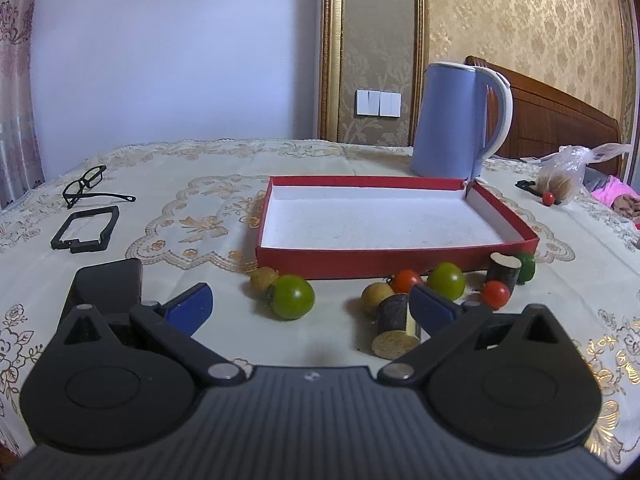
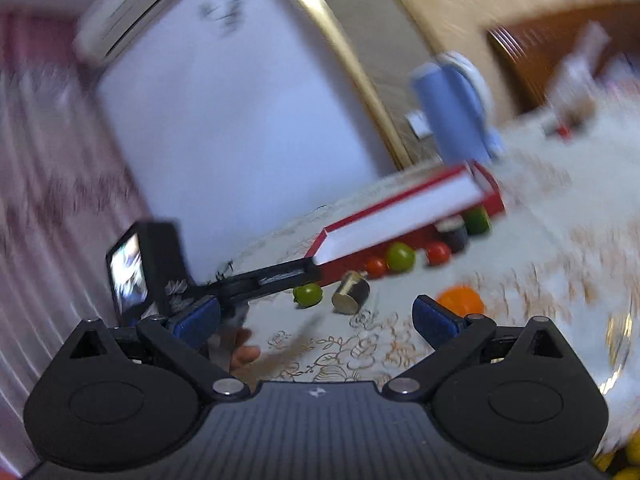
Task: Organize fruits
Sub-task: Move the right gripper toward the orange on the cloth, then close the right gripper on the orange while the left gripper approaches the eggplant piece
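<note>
A shallow red box (image 1: 392, 258) with a white inside stands on the tablecloth. In front of it lie green tomatoes (image 1: 292, 296) (image 1: 446, 280), red cherry tomatoes (image 1: 406, 280) (image 1: 495, 294), tan longans (image 1: 378, 298) and dark sugarcane pieces (image 1: 394, 314) (image 1: 503, 266). My left gripper (image 1: 310, 308) is open and empty just before the fruits. My right gripper (image 2: 316, 318) is open and empty, tilted, in a blurred view; an orange fruit (image 2: 460, 300) lies beside its right finger. The red box (image 2: 404, 208) also shows there.
A blue kettle (image 1: 452, 120) stands behind the box. Black glasses (image 1: 86, 184) and a black frame (image 1: 86, 228) lie at the left. A plastic bag (image 1: 564, 176) with a red tomato beside it sits at the far right. A glass bowl rim (image 2: 618, 352) is at the right.
</note>
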The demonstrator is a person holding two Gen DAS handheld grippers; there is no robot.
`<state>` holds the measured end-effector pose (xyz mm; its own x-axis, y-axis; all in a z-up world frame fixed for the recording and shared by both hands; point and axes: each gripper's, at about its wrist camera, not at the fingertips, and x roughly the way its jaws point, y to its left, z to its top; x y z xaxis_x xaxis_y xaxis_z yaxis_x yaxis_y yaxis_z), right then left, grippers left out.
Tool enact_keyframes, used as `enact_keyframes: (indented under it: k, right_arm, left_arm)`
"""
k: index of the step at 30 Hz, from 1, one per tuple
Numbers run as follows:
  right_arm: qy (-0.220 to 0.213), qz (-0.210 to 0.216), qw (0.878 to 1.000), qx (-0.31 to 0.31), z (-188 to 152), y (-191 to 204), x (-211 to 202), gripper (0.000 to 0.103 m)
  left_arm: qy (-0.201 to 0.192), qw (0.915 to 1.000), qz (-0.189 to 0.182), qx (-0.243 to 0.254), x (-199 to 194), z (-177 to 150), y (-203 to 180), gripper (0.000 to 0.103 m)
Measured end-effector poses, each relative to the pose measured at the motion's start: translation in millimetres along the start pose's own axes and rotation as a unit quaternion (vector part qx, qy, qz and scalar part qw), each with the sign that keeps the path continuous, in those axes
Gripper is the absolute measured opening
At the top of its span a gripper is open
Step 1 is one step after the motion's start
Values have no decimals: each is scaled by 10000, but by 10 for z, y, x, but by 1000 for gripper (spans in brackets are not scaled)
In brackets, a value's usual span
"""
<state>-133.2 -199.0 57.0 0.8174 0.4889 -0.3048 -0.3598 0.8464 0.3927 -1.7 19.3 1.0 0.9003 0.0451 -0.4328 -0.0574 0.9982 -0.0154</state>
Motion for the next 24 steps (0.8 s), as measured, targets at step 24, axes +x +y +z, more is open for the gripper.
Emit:
enact_keyframes:
  k: [24]
  right_arm:
    - [669,-1049,9848,-1214,-16,-358,604,100]
  left_arm:
    - [355,9992,83,159,159,-81,2,103]
